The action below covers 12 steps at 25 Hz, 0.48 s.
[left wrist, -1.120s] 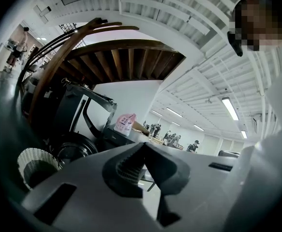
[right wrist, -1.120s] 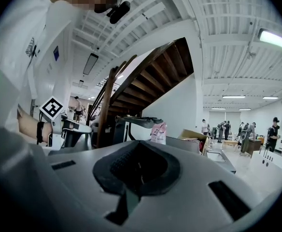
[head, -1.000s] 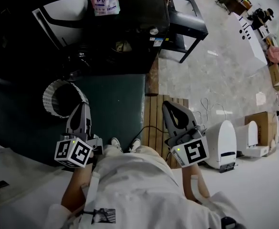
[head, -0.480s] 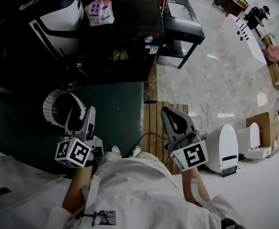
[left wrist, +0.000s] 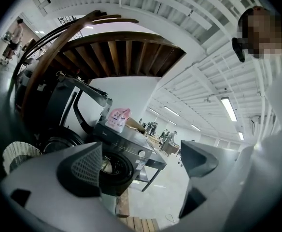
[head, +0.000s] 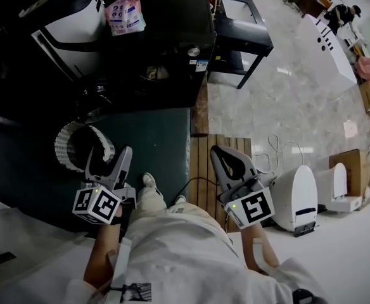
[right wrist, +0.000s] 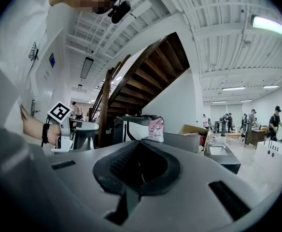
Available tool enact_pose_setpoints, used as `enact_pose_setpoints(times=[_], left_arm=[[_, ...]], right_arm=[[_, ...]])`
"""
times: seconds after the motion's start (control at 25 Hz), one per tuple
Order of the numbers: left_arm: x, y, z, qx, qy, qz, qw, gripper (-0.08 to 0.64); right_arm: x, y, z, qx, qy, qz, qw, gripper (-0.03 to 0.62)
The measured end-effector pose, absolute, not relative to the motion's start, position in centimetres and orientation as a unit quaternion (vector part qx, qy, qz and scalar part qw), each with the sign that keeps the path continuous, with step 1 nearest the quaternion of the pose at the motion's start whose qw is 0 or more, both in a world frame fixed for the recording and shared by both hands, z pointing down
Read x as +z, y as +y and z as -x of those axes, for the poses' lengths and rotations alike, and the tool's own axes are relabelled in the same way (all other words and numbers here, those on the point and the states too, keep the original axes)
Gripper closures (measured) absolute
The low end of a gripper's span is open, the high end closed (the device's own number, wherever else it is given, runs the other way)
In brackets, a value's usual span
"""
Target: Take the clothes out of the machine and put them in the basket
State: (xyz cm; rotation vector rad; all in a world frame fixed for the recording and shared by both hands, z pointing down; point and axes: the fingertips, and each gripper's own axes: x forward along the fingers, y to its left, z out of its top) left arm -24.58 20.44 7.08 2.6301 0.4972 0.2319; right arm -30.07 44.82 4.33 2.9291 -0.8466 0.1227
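The left gripper, shut a second ago, is spreading its empty jaws wide, while the right gripper has its jaws together on nothing. The clothes seem to lie in the drum of the washing machine ahead, and the wicker basket stands on the floor by the left gripper, so a first reach looks likely.

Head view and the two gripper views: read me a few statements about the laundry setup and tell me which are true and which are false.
1. A pink bag sits on top of the washing machine. True.
2. The left gripper holds a garment. False: its jaws are opening and nothing is between them.
3. The right gripper has its jaws together. True.
4. The basket stands to the right of the wooden slats. False: it stands to their left on the dark mat, beside the left gripper.
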Motion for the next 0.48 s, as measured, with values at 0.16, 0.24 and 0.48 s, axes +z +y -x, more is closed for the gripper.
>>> enact_pose_setpoints(times=[0.16,0.24,0.48], left_arm=[[9.5,19.4,20.9,0.106,0.173,-0.949,0.24,0.069],[10.8,18.6,18.3,0.116,0.167,-0.945,0.255,0.069],[12.7,15.0,7.0,0.133,0.184,-0.938,0.263,0.069]], right_arm=[[4.8,43.1,26.1,0.048,-0.286,-0.955,0.053,0.578],[5.4,42.1,23.9,0.057,-0.288,-0.954,0.053,0.578],[7.8,37.8,14.2,0.107,-0.274,-0.955,0.048,0.578]])
